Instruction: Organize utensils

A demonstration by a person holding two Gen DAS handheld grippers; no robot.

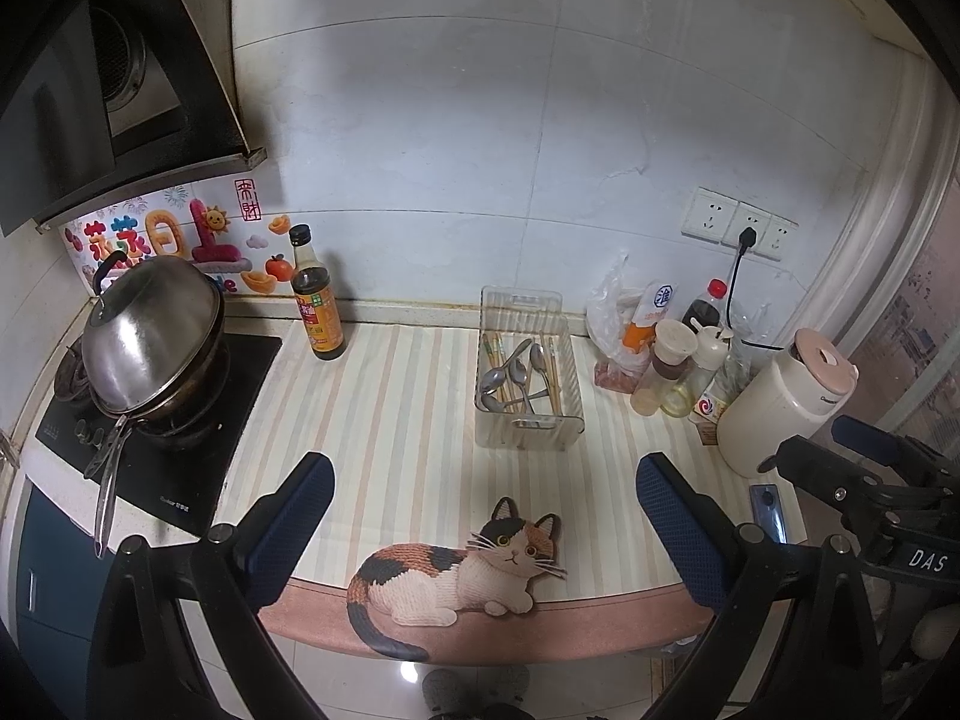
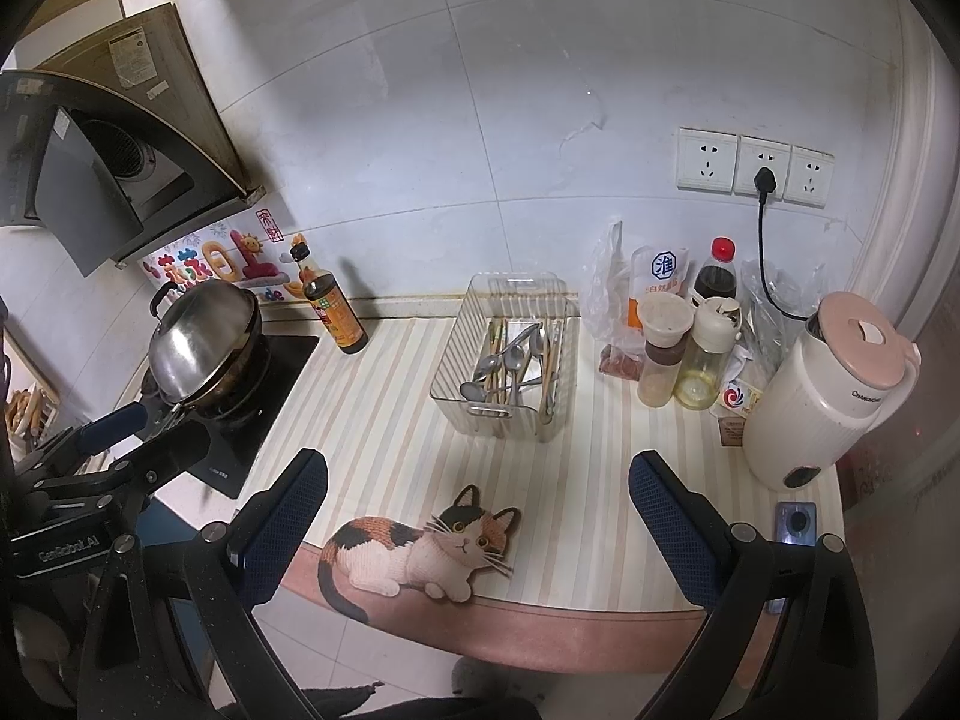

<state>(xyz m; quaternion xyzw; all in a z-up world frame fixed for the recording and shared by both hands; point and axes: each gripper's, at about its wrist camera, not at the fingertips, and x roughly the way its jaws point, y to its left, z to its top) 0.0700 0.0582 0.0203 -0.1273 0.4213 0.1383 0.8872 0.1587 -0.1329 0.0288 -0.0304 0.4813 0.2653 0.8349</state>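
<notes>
Left wrist view: both hand-held grippers, left (image 1: pixel 483 516) and right (image 2: pixel 477 513), gape empty; tangled spoons (image 1: pixel 510 375) and chopsticks (image 1: pixel 555 372) could snag when lifted.

ahead of the left gripper (image 1: pixel 483 516) stands the utensil bin (image 1: pixel 528 426), spoons (image 1: pixel 510 375) inside, bottle (image 1: pixel 318 300) left, kettle (image 1: pixel 774 402) right.

Location type: home kitchen; evidence follows. A gas stove (image 1: pixel 162 420) carries a lidded steel pan (image 1: pixel 150 348), with a range hood (image 1: pixel 108 96) mounted above; the wall (image 1: pixel 450 138) is tiled and fitted with power sockets (image 2: pixel 753 168); the desk (image 2: pixel 384 396) has a striped cover and holds a sauce bottle (image 1: pixel 316 300), oil and seasoning containers (image 2: pixel 684 354), an electric kettle (image 2: pixel 834 384) and a clear bin of spoons and chopsticks (image 2: pixel 510 360); a cat-shaped mat (image 1: pixel 462 570) indicates domestic use.
</notes>
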